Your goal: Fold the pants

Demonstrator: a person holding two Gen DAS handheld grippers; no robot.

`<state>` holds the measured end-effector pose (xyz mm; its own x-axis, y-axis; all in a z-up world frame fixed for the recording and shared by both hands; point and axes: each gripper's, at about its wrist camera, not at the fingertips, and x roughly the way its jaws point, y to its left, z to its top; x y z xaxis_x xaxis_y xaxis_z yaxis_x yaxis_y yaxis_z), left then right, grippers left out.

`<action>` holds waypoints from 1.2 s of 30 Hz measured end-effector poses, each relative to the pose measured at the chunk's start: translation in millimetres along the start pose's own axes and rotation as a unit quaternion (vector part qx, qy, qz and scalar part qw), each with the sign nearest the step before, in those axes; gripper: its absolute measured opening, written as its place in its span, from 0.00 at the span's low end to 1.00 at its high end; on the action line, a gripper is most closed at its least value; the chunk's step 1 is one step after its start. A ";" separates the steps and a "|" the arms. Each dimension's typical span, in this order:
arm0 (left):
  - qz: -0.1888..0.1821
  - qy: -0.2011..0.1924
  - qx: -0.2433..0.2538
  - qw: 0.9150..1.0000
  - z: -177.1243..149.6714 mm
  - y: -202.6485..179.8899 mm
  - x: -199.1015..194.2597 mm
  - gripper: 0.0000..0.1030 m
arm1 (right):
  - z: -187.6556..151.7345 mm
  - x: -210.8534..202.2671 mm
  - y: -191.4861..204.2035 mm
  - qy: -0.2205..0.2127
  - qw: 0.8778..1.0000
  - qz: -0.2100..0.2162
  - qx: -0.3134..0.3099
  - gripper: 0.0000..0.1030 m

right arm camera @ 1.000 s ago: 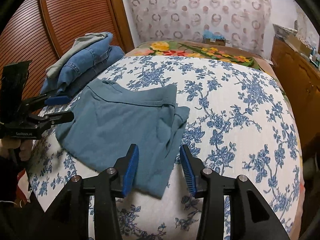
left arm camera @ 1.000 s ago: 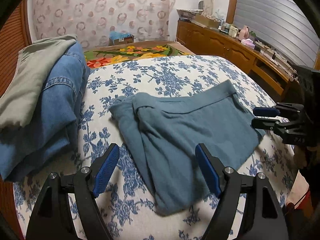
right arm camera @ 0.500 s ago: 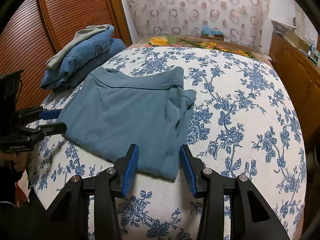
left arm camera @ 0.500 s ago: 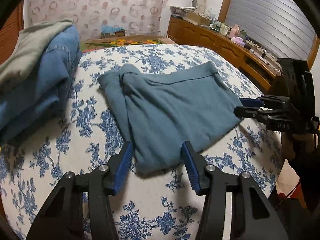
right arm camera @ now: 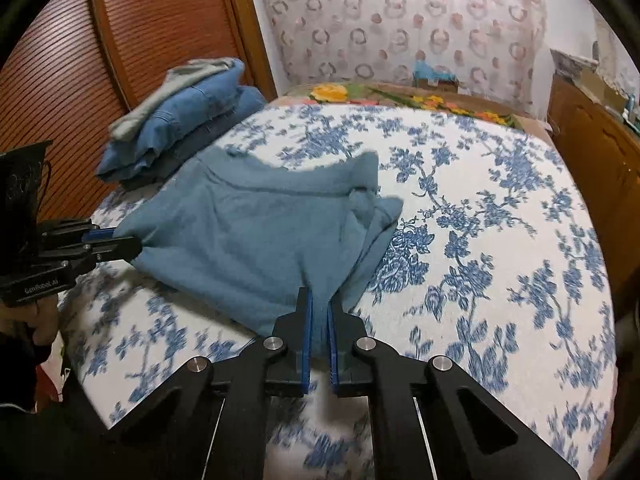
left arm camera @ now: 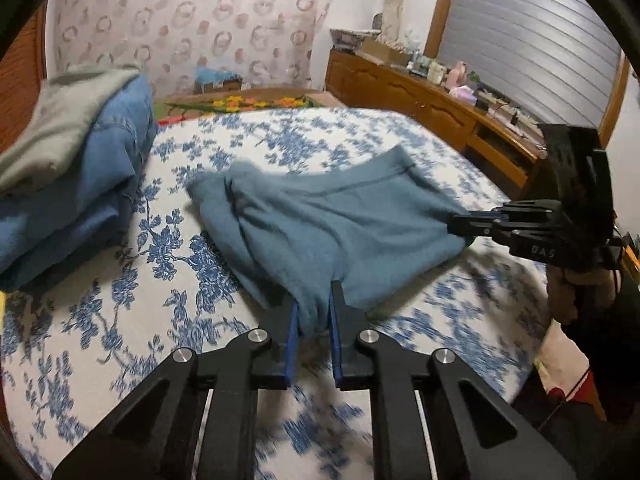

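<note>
Teal pants [left arm camera: 340,224] pinched at two corners on floral bedspread [right arm camera: 480,208].

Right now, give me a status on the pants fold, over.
Left gripper and right gripper both shut on near corners of the teal pants. Pants partly folded on the floral bedspread. Stack of jeans sits clear.
</note>
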<state>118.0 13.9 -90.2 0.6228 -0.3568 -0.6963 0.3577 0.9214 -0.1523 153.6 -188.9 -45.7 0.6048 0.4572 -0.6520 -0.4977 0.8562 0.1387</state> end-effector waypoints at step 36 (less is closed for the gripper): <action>0.060 0.015 -0.048 0.997 -49.3 8.8 -42.9 0.73 | -47.6 -53.2 28.7 -0.026 1.000 0.005 0.017 0.39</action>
<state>60.1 44.9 -96.2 0.6355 -0.2403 -0.7337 0.2130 0.9680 -0.1326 77.5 -200.0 -42.5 0.6316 0.4766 -0.6115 -0.4830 0.8589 0.1706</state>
